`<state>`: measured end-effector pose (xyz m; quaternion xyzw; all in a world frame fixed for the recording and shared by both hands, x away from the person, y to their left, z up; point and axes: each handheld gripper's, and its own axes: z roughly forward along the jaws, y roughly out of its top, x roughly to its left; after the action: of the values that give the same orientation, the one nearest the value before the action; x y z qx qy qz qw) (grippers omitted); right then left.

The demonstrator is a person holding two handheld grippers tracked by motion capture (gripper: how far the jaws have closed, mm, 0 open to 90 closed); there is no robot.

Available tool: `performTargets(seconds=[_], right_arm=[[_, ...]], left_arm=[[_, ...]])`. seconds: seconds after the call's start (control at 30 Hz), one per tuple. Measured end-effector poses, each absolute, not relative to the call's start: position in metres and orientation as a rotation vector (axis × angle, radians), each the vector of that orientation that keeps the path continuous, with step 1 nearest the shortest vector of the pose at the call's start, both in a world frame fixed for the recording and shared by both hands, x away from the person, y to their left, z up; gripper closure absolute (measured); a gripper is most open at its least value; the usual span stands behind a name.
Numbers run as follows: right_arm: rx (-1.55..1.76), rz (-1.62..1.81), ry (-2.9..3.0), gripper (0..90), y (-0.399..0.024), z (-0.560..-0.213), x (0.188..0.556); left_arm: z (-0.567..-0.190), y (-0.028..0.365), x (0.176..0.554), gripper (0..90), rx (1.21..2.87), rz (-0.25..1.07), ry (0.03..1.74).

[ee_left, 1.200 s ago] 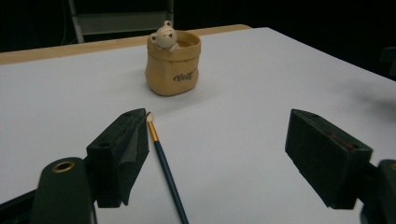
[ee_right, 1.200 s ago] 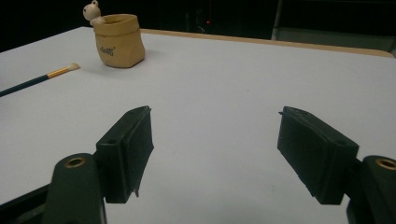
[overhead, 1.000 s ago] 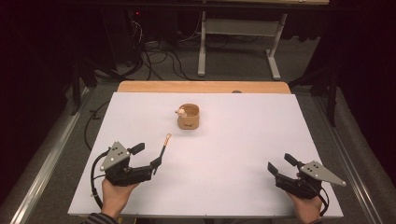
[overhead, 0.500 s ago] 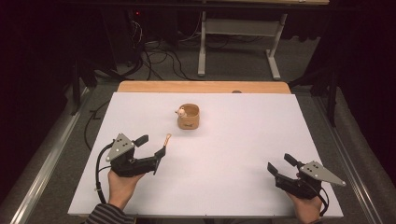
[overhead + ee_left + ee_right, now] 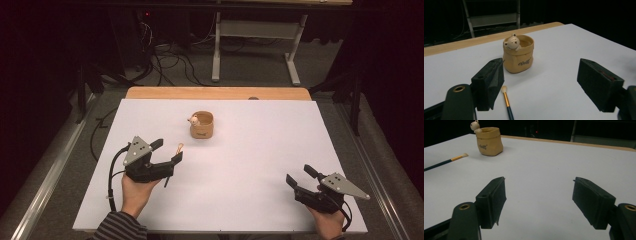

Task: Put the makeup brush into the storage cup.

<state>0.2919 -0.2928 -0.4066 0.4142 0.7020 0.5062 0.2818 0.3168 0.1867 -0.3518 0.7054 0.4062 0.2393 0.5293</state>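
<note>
Near the table's left edge, the left gripper (image 5: pixel 167 161) stands open over the brush (image 5: pixel 507 102); closing off-centre could roll it away. The right gripper (image 5: pixel 300 180) rests open, empty.

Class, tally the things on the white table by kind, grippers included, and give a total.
Bear pot: 1
Paintbrush: 1
Hand-held grippers, left and right, both open: 2
Total: 4
</note>
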Motion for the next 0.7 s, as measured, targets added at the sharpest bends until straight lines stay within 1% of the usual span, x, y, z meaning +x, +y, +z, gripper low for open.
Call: performTargets(seconds=[0.27, 0.7], right_arm=[[1.117, 1.358, 1.889, 28.6, -0.292, -0.407, 0.292], [1.113, 1.347, 1.894, 28.6, -0.291, -0.407, 0.292]], left_arm=[[-0.349, 0.180, 0.327, 22.2, 1.685, 0.560, 0.972], [-0.344, 0.176, 0.341, 21.7, 1.671, 0.582, 0.995]])
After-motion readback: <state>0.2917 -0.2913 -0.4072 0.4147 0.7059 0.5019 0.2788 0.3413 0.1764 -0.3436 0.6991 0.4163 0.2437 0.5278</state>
